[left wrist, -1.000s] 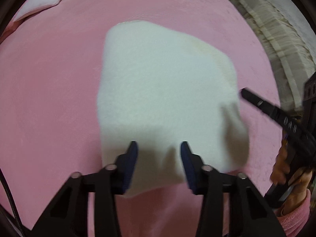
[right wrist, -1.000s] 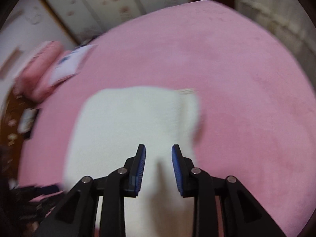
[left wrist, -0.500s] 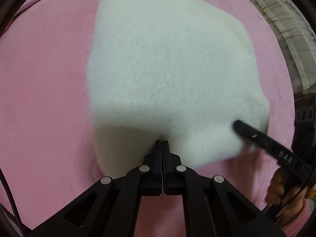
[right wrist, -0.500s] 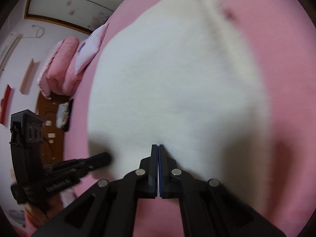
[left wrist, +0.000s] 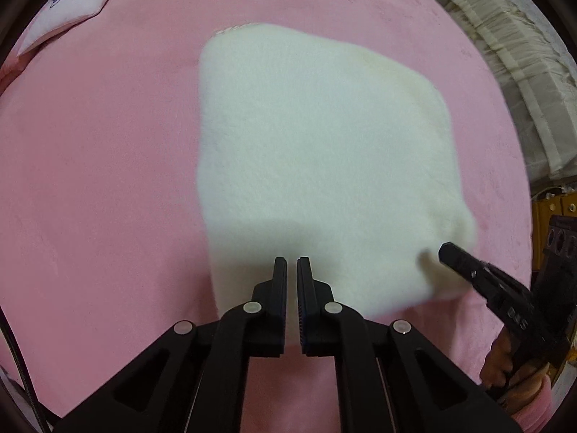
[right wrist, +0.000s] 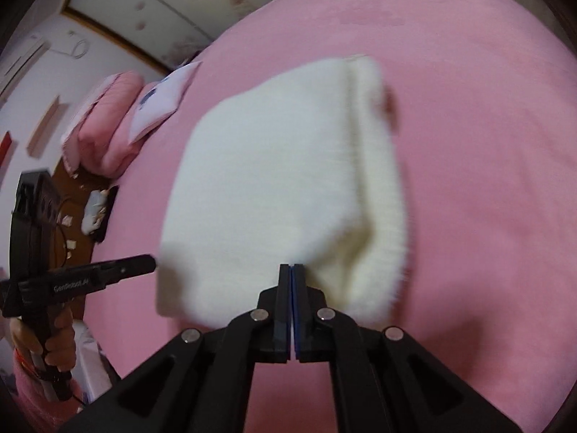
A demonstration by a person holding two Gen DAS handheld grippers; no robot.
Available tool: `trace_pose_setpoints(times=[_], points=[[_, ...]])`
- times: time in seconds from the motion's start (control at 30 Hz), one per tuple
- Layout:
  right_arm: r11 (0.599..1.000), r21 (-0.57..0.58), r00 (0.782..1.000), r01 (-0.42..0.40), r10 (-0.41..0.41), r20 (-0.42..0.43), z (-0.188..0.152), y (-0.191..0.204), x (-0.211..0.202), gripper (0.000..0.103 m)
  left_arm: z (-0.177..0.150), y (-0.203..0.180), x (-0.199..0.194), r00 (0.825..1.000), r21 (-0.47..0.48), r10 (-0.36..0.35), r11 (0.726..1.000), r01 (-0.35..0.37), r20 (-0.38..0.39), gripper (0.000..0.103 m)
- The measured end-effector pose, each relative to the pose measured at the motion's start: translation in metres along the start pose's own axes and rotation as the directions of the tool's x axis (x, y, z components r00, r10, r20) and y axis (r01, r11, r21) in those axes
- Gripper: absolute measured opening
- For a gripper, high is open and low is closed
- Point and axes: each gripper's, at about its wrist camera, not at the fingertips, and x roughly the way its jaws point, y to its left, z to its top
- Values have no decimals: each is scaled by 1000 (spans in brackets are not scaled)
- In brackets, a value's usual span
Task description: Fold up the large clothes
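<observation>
A white fleece garment (left wrist: 317, 166), folded into a thick rectangle, lies on the pink bed cover (left wrist: 101, 180). My left gripper (left wrist: 292, 263) sits at its near edge with the jaws a narrow gap apart and white fabric between them. My right gripper (right wrist: 292, 267) is shut on the garment's near edge (right wrist: 274, 187), which is lifted a little off the bed. The right gripper (left wrist: 447, 250) also shows at the garment's right corner in the left wrist view, and the left gripper (right wrist: 151, 261) at its left corner in the right wrist view.
A white pillow (left wrist: 79, 14) and pink rolled bedding (right wrist: 104, 122) lie at the far left of the bed. A cream ruffled curtain (left wrist: 512, 72) hangs on the right. A wooden floor with small items (right wrist: 90, 209) lies beyond the bed's left edge.
Both grippers closed on the garment's near edge half a second ago. Since then the view has pulled back from the garment, and the left jaws have parted a little.
</observation>
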Motion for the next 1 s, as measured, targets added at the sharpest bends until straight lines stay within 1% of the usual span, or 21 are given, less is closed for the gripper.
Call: trace_pose_setpoints(times=[0.03,0.07,0.1,0.13,0.2,0.27,0.37,0.5,0.6,0.67,0.7,0.73,0.77,0.8,0.83,0.87,0.9,0.93,0.97,1.0], points=[[999,18,999,-52,52,-7,2,4,9,1,5,1,8,1000,-8,19,1000,-19,-13,3],[996,22,996,-92,91,10,6,8,15,1,11,5,16,1000,-16,4,1000,-4,-17,3],[993,15,993,-116,116,24,11,12,19,1,17,8,18,1000,-22,-11,1000,11,-13,3],[992,3,991,-129,129,20,17,19,27,1,20,9,19,1000,-23,-22,999,21,-8,3],[992,-13,992,-126,125,-27,28,27,45,1,32,10,22,999,-12,-43,999,43,10,3],[991,-22,990,-133,131,-59,30,30,64,1,45,10,30,997,-15,-71,997,71,24,3],[992,-8,991,-125,124,-55,39,29,85,1,64,10,51,990,-14,-137,990,138,35,3],[995,-3,995,-98,98,5,72,18,95,1,97,15,70,978,-12,-204,979,204,38,3],[996,3,995,-85,85,43,98,14,102,0,113,14,84,973,-19,-225,974,226,61,3],[999,-21,997,-44,45,68,111,7,103,0,120,13,95,969,-26,-230,972,233,89,3],[999,-32,997,-5,8,82,118,4,105,0,125,15,99,967,-41,-229,971,235,114,3],[999,-40,995,30,-26,97,124,-2,104,0,131,33,97,966,-50,-226,971,234,124,3],[999,-38,994,35,-30,109,129,-9,103,0,134,35,100,966,-63,-220,971,230,137,3],[999,-29,993,22,-18,118,133,-16,102,0,135,36,103,963,-69,-213,971,227,166,3],[1000,-17,991,20,-18,130,135,-22,100,0,137,43,101,961,-69,-210,972,226,182,2],[1000,-7,989,25,-24,147,136,-28,96,0,136,43,101,957,-62,-203,974,220,208,2],[1000,-1,986,30,-29,165,137,-31,93,0,137,40,103,956,-57,-195,975,212,217,1],[998,9,980,62,-63,189,136,-37,85,0,136,40,102,955,-46,-183,979,198,232,1],[991,27,967,129,-132,216,134,-43,76,0,136,42,99,955,-36,-172,982,186,243,1],[988,40,959,149,-154,239,129,-53,65,0,136,45,96,954,-30,-162,984,175,251,1]])
